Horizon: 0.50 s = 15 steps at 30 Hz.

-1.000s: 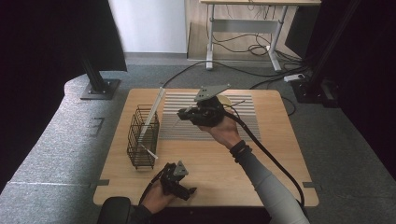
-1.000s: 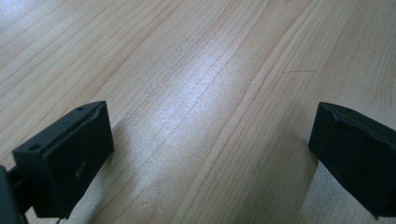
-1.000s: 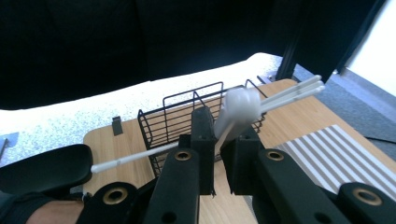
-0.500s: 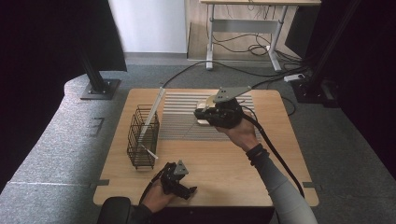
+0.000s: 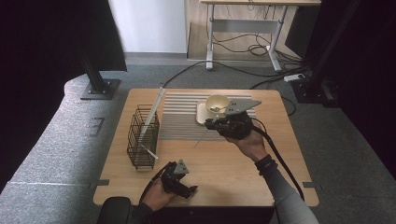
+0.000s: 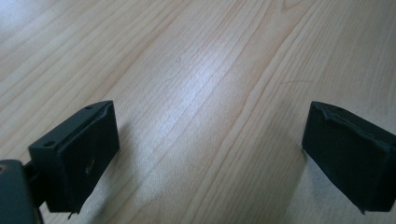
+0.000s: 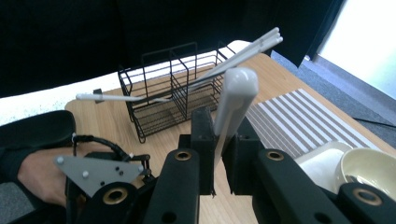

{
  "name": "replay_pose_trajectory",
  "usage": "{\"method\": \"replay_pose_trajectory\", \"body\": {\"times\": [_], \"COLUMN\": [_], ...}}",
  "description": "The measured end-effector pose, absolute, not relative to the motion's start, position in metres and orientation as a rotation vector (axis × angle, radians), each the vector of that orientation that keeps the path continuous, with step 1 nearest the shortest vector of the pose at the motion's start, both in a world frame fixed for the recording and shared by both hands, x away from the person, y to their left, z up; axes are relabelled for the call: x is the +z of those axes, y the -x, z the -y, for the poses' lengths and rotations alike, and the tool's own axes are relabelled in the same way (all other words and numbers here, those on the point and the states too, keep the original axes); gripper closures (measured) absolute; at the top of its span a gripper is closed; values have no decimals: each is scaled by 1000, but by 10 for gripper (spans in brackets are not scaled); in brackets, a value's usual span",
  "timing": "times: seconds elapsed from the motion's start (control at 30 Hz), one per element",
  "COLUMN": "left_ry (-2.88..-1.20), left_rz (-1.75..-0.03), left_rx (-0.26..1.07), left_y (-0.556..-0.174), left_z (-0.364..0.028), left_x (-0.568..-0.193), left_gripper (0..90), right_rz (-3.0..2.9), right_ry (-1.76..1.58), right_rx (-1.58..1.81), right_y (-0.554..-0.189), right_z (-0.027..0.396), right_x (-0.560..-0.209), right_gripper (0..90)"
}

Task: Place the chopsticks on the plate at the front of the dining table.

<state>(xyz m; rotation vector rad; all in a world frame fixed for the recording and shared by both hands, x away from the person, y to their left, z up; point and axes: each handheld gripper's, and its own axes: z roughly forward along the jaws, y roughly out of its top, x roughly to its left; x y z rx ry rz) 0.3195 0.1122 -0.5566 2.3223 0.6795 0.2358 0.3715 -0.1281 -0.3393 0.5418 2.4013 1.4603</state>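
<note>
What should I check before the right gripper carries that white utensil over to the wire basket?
1. Right gripper shut on the white utensil: ok.
2. Utensil's far end, spoon or fork: cannot tell.
3. Wire basket upright on the table: ok.
4. Room in the basket beside the white sticks: ok.
5. Left gripper open, holding nothing, apart from the basket: ok.
6. Bowl off the path: ok.

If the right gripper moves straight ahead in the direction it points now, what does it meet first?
Probably the black wire basket. The right gripper, shut on a white utensil, faces it across bare table. The left gripper sits lower and off to the side, though depth is uncertain.
</note>
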Motion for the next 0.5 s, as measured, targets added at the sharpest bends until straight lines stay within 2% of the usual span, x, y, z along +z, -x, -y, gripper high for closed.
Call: {"method": "replay_pose_trajectory", "body": {"times": [0.2, 0.4, 0.5], "left_ry": [-2276, -2227, -2213], "left_rz": [-626, -589, -568], "left_rx": [224, 234, 247], "left_y": [-324, -332, -336], "left_z": [-111, -107, -102], "left_x": [-547, -535, -530], "left_gripper": [41, 132, 146], "right_rz": [-2402, -2411, -2422], "right_ry": [-549, -556, -558], "right_rx": [1455, 1461, 1462], "right_y": [-367, -363, -361], "right_z": [136, 141, 141], "right_x": [-349, -356, -359], "right_gripper": [826, 826, 826]}}
